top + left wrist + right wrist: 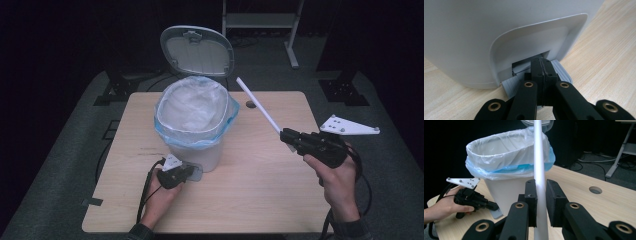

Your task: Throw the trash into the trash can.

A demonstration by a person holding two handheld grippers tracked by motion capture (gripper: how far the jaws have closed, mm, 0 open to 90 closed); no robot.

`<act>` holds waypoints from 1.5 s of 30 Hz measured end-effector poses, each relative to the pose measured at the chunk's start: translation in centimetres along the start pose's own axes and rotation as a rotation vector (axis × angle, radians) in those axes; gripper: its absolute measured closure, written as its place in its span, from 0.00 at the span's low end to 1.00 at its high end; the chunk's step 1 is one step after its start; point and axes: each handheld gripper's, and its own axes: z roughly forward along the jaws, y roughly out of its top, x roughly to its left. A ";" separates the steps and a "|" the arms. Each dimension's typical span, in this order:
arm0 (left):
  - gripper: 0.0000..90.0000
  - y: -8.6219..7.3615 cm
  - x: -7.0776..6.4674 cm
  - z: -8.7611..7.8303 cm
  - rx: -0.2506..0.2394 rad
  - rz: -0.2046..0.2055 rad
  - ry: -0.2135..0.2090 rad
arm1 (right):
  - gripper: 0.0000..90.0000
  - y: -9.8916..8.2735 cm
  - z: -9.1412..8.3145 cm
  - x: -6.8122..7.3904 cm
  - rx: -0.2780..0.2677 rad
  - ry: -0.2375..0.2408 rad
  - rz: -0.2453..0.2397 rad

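White stick (540,170) between right tongs (541,202)

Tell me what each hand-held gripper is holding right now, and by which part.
The right hand-held gripper clamps a long white stick near its lower end. The left hand-held gripper holds nothing; its shut jaws press on the bin's grey pedal.

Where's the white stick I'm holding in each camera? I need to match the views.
High view: the white stick runs diagonally up-left from the right gripper, right of centre.
Left gripper view: not in it.
Right gripper view: upright at centre, clamped between the jaws.
Shared landmark: the white bin.
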 end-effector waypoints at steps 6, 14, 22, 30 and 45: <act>1.00 0.0 0.0 0.0 -0.002 -0.001 0.000 | 0.88 1.4 0.6 0.6 -0.003 0.014 -0.024; 1.00 0.0 0.0 0.0 -0.003 -0.002 -0.001 | 0.88 2.6 1.6 1.2 -0.006 0.037 -0.040; 1.00 0.0 0.0 0.0 -0.004 -0.002 0.000 | 0.88 3.6 3.0 1.9 -0.007 0.062 -0.055; 1.00 0.0 0.0 0.0 -0.003 -0.002 -0.001 | 0.88 4.7 4.5 2.5 -0.006 0.086 -0.062; 1.00 0.0 0.1 0.0 -0.003 -0.004 -0.003 | 0.88 6.6 7.2 3.7 0.010 0.118 -0.075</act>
